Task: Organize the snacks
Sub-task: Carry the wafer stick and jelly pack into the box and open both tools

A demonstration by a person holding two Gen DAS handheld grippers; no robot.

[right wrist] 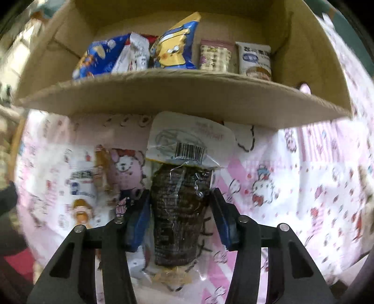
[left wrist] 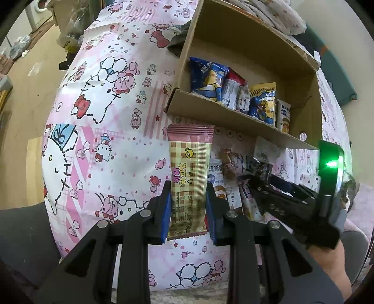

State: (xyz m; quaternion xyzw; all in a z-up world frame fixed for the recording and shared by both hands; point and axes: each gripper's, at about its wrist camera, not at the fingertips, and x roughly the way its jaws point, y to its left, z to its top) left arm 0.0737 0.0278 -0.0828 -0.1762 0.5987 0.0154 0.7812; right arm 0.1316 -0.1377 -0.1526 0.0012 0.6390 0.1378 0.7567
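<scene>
My left gripper is shut on a beige checked snack bar with pink ends, held upright above the cloth, left of the cardboard box. My right gripper is shut on a dark snack in a clear wrapper with a barcode, held just in front of the box's near flap. The right gripper also shows in the left wrist view. Inside the box stand blue chip bags, a checked bar and a white packet.
Loose snack packets lie on the pink Hello Kitty cloth to the left of the right gripper, also in the left wrist view. The floor lies beyond the cloth's left edge. Folded fabric rests behind the box.
</scene>
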